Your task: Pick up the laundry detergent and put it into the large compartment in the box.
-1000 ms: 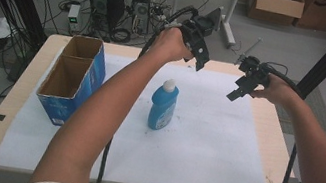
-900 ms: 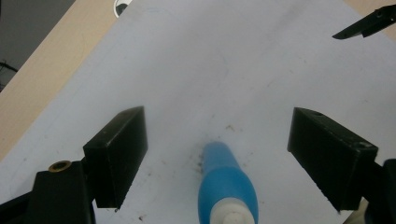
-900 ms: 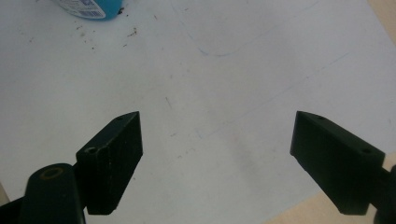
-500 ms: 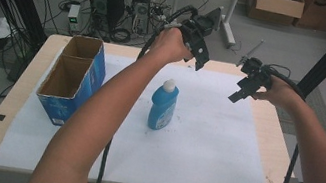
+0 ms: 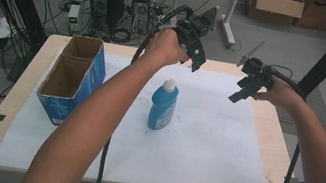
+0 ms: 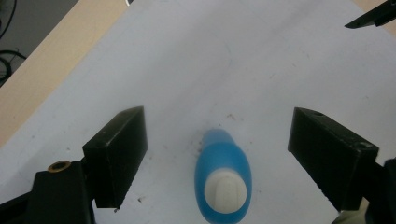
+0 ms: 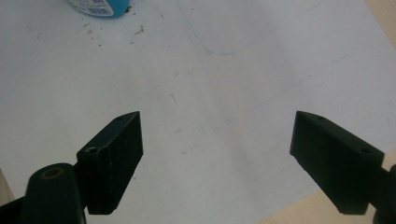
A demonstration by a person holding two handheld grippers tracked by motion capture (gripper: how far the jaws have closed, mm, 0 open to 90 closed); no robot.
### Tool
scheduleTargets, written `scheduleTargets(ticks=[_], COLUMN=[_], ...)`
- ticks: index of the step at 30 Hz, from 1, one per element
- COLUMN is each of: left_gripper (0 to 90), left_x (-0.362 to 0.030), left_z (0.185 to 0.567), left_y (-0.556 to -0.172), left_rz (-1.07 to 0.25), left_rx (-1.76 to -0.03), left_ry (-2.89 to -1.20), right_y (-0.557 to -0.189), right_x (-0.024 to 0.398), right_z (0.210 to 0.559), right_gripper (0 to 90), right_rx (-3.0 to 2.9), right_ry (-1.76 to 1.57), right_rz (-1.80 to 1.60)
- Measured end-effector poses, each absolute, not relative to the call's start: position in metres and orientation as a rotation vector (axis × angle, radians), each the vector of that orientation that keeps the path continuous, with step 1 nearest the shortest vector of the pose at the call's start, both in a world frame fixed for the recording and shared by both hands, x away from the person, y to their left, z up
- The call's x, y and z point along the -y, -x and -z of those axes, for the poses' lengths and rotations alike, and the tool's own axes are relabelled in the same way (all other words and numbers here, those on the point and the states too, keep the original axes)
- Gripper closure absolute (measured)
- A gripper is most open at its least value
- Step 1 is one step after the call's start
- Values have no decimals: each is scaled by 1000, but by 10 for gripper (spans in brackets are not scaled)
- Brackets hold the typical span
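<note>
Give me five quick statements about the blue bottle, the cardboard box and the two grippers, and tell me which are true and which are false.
1. The blue bottle stands upright on the white paper. True.
2. The left gripper is clamped on the bottle's cap. False: its jaws are wide open above the bottle, touching nothing.
3. The cardboard box stands to the left of the bottle and is open at the top. True.
4. The right gripper holds the bottle. False: its jaws are open over bare paper, with the bottle off to the side.
5. The bottle's cap is white. True.
</note>
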State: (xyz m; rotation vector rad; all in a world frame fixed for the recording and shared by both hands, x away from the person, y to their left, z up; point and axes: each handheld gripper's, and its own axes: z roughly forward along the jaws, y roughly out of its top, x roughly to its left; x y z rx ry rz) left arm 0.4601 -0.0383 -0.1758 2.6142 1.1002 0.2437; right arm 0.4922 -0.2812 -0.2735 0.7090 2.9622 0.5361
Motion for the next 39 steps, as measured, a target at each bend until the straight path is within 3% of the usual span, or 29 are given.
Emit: scheduleTargets(ticks=[14,39], left_gripper=[203,200], left_x=[26,13], left_z=[194,205], left_y=[-452,-439], left_rz=[-218,-146], left_rx=[-1225,-1268], left_ry=[-2590,-2559], right_y=[-491,-491], right_x=[284,275], right_z=[275,280], right_gripper=[173,174], right_rx=[-2961,-2978], right_ry=[-710,-690], right_rz=[-539,-510])
